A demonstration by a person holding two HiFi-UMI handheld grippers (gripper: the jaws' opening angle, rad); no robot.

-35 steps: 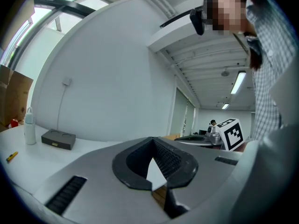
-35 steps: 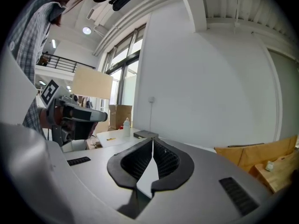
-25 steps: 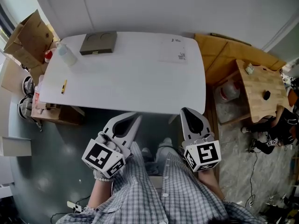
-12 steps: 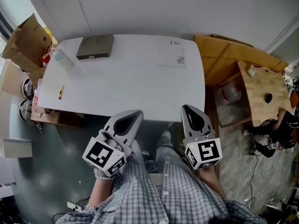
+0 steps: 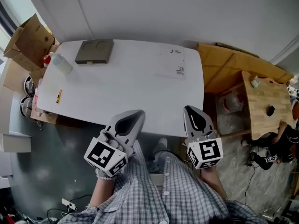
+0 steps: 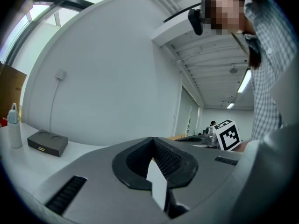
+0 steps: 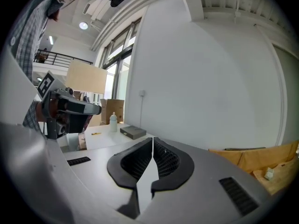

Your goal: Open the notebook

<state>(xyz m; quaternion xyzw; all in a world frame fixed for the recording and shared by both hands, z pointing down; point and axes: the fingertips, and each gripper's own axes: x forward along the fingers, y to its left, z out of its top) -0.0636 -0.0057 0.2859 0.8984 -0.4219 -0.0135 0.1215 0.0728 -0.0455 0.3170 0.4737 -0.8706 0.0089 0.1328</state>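
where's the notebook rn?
Head view: the notebook lies closed near the far-left corner of the white table, just right of the plastic bottle.

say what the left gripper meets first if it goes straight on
Probably nothing until the white wall: the left gripper points across above the table, and the notebook sits off left.

Left gripper (image 5: 138,112) and right gripper (image 5: 188,108) have advanced over the table's (image 5: 140,78) near edge.

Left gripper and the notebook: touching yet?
Apart. Head view: the left gripper, shut, is at the near edge of the table; the notebook lies by its far left corner, bare surface between.
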